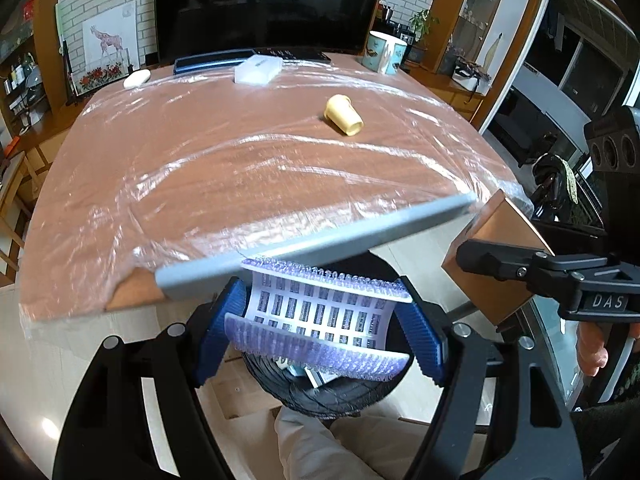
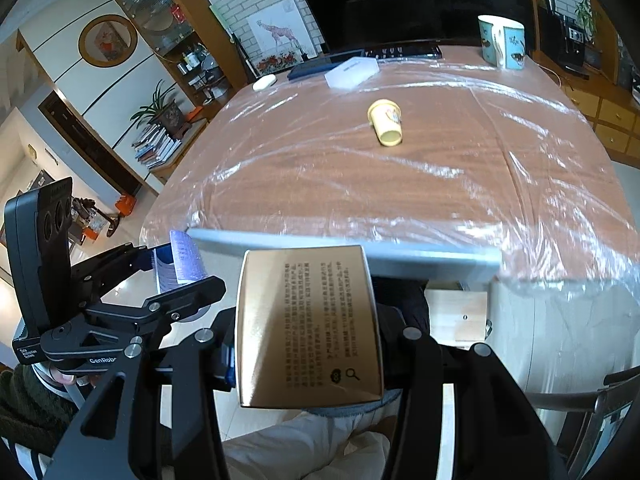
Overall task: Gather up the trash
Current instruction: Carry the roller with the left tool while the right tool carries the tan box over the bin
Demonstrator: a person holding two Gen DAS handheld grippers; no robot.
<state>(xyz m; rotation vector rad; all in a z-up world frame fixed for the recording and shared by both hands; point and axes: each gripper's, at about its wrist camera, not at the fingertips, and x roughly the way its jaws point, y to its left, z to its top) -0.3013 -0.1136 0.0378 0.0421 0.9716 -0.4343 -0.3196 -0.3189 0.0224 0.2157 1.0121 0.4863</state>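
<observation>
Wood-grain tabletop (image 1: pixel 224 184), wrapped in wrinkled clear film, is filling both views, with a dark television and white brick wall behind it. Below the near edge, a black-lined trash bin (image 1: pixel 320 396) is sitting on the floor, already holding a few scraps of paper or packaging.

The left claw (image 1: pixel 320 328) is pinching a bent white blister sheet (image 1: pixel 320 312) with rows of dark cells and bumpy purple strips along its two long edges; the blue pads are pressing on its short ends, so its long axis is running across the claw. The sheet is hanging directly over the bin's mouth, which makes a straight drop look like the coming move.

The right claw (image 2: pixel 308 364) is gripping a shiny gold box (image 2: pixel 308 328) printed with small text, its broad face turned toward the camera and hiding the fingertips. From the left view the gold box is sitting to the right of the bin and slightly higher, so it probably needs to travel leftward before release.

A yellow paper cup (image 1: pixel 344 115) is lying on its side far across the tabletop, open end toward the near edge, well apart from both claws and a little nearer the right one. A patterned mug (image 1: pixel 386 52), a white box (image 1: pixel 258 69) and a small white oval object (image 1: pixel 137 79) are standing at the far end.
</observation>
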